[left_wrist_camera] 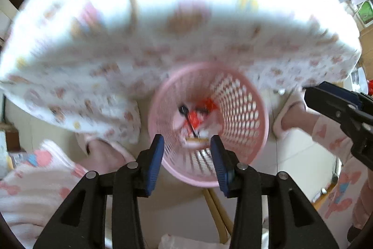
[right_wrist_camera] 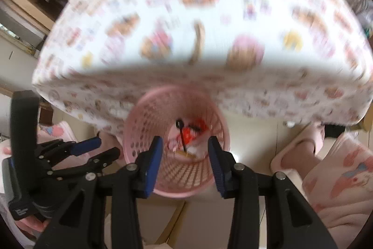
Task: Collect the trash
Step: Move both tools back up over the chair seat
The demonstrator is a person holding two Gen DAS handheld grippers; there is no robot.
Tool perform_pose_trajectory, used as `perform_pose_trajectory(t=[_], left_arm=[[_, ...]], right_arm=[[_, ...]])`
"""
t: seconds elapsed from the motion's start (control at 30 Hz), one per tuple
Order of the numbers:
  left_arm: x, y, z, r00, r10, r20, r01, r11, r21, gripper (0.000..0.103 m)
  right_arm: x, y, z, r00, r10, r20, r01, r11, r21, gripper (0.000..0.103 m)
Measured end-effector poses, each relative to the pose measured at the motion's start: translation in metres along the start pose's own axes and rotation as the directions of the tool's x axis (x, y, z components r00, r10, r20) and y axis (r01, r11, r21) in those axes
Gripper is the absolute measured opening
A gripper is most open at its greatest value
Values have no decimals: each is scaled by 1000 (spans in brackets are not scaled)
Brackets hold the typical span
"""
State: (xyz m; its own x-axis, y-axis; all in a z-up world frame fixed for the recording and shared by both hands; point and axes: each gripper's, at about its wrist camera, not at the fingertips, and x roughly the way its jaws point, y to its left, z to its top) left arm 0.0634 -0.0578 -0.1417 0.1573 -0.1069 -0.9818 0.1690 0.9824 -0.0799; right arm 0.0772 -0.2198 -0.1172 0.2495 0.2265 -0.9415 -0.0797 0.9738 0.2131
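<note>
Left gripper (left_wrist_camera: 187,153) wide open, nothing held, right gripper (right_wrist_camera: 185,154) wide open too, nothing held, both above pink basket (left_wrist_camera: 242,109) on floor, red wrapper (left_wrist_camera: 194,119) and black spoon (right_wrist_camera: 180,130) inside, by patterned tablecloth (right_wrist_camera: 209,15).

No text can be read in either view. The left gripper's body (right_wrist_camera: 22,210), at the lower left of the right wrist view, bears small pale lettering (too blurred and tiny to make out).
</note>
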Motion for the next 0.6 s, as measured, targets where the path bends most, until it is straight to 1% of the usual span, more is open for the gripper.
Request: perform_pose_trajectory(t=[0.07, 0.13, 0.17, 0.23, 0.3, 0.33, 0.37, 0.4, 0.43, 0.47, 0.5, 0.53, 0.6], left_arm=[[-14, 3, 3, 998, 15, 64, -14, 1000, -6, 41], [-26, 10, 5, 991, 47, 124, -44, 999, -26, 41], [-31, 13, 6, 988, 50, 147, -45, 998, -37, 41], [-43, 16, 8, 979, 40, 201, -32, 999, -42, 41], [-59, 16, 9, 964, 35, 264, -25, 999, -41, 44], [-65, 17, 10, 955, 31, 296, -20, 999, -40, 49], [-72, 17, 10, 944, 27, 329, -14, 999, -42, 55], [-79, 17, 10, 931, 31, 364, -15, 999, -48, 59], [-83, 18, 11, 920, 51, 389, -31, 998, -58, 66], [-87, 18, 12, 909, 73, 411, -52, 997, -63, 69], [-91, 17, 13, 897, 93, 432, -73, 995, -62, 69], [-93, 17, 13, 890, 106, 443, -86, 994, -64, 69], [-98, 19, 16, 885, 97, 455, -77, 995, -63, 71]], right_arm=[[-16, 4, 1, 997, -9, 71, 11, 1000, -27, 43], [-34, 10, 2, 987, -4, 159, 15, 998, -69, 47], [-38, 13, 4, 983, -6, 182, 22, 996, -86, 48], [-51, 20, 3, 967, -22, 255, 55, 991, -122, 48], [-61, 24, 5, 954, -4, 301, 51, 988, -146, 51], [-65, 22, 7, 949, 2, 315, 49, 987, -152, 52], [-70, 23, 7, 939, 4, 343, 52, 986, -156, 53], [-73, 23, 7, 933, 4, 359, 56, 986, -157, 53], [-75, 23, 7, 928, 5, 372, 58, 986, -157, 54], [-77, 23, 7, 924, 7, 382, 57, 986, -155, 54], [-79, 22, 7, 922, 6, 388, 58, 987, -152, 54], [-80, 22, 9, 921, 3, 389, 59, 987, -148, 54], [-80, 20, 9, 921, -6, 389, 66, 988, -141, 54]])
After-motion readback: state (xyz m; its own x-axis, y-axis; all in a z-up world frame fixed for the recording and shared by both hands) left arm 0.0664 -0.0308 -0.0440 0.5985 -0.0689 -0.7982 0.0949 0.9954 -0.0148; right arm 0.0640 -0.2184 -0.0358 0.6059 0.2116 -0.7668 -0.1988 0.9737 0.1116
